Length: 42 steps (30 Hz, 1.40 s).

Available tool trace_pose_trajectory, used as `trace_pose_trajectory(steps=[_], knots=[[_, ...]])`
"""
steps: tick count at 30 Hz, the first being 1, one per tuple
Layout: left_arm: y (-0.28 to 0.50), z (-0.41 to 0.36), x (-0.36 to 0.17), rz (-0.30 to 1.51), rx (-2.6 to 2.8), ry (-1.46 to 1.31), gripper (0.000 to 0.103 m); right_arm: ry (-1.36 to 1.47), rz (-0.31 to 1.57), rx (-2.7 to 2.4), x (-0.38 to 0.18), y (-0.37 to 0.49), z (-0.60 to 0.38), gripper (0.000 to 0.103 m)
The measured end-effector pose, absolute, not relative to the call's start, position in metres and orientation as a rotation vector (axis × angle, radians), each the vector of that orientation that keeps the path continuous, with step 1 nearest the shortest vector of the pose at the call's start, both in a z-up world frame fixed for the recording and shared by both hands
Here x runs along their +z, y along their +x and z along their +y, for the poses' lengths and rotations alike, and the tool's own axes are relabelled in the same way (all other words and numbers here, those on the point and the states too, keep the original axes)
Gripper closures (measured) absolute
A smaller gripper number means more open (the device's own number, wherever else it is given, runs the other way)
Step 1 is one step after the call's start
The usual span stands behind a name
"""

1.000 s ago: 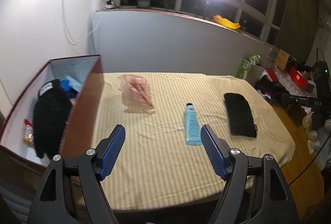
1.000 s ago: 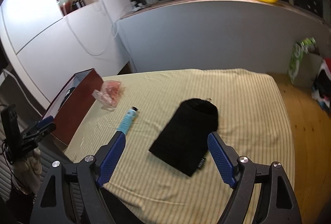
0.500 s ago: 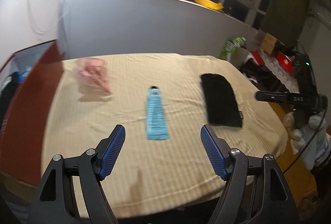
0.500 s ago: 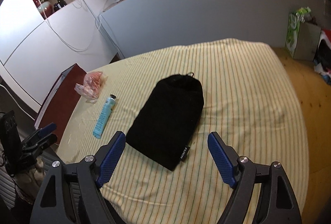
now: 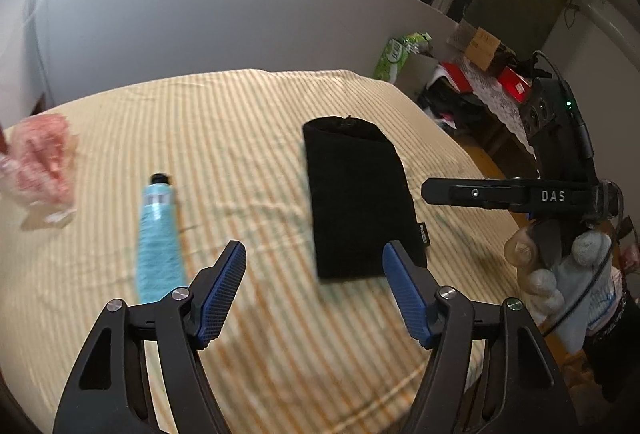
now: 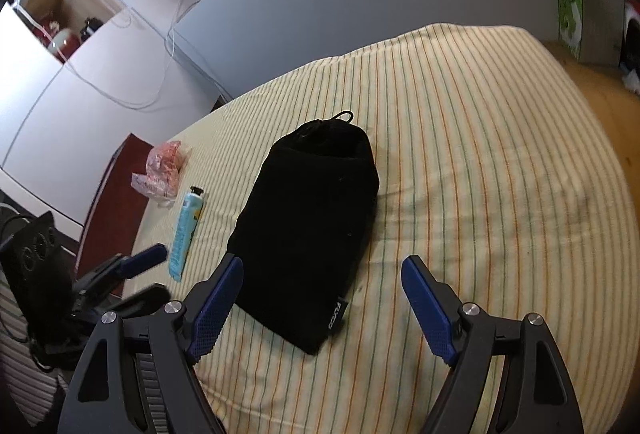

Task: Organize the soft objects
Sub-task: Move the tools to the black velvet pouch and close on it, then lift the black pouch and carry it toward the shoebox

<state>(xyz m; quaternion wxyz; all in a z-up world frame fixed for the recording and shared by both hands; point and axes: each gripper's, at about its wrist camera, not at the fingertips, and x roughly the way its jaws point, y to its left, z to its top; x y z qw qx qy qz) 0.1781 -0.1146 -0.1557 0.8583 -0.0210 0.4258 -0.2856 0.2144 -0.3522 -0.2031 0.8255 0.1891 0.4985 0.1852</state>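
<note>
- Your left gripper (image 5: 312, 262): jaws wide but just been closing a bit, nothing btwn them.
- Your right gripper (image 6: 322, 276): wide open, empty, over near end of black pouch (image 6: 312, 222).
- Pouch flat on striped sheet (image 6: 480, 153), blue tube (image 5: 158, 234) to its left.

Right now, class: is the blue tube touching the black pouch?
Apart. The right wrist view shows bare striped cloth between the blue tube and the black pouch.

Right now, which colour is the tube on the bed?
Light blue tube with black cap; clearest in right wrist view.
</note>
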Motion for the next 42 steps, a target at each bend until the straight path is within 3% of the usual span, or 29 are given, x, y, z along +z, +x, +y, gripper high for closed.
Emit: trace_pose_trajectory(steps=[13,20,28,42], knots=[[0.2,-0.149,-0.171,0.952,-0.654,-0.003,0.046,0.451,1.107,0.461,-0.22,0.229,-0.342,0.049],[0.199,-0.16,-0.176,0.959,-0.684,0.032,0.064,0.458,1.126,0.481,-0.226,0.233,-0.336,0.066],[0.194,-0.155,-0.171,0.932,-0.679,0.033,0.077,0.465,1.127,0.473,-0.226,0.234,-0.332,0.074],[0.176,-0.131,-0.137,0.844,-0.672,-0.014,0.077,0.444,1.071,0.491,-0.188,0.221,-0.322,0.079]])
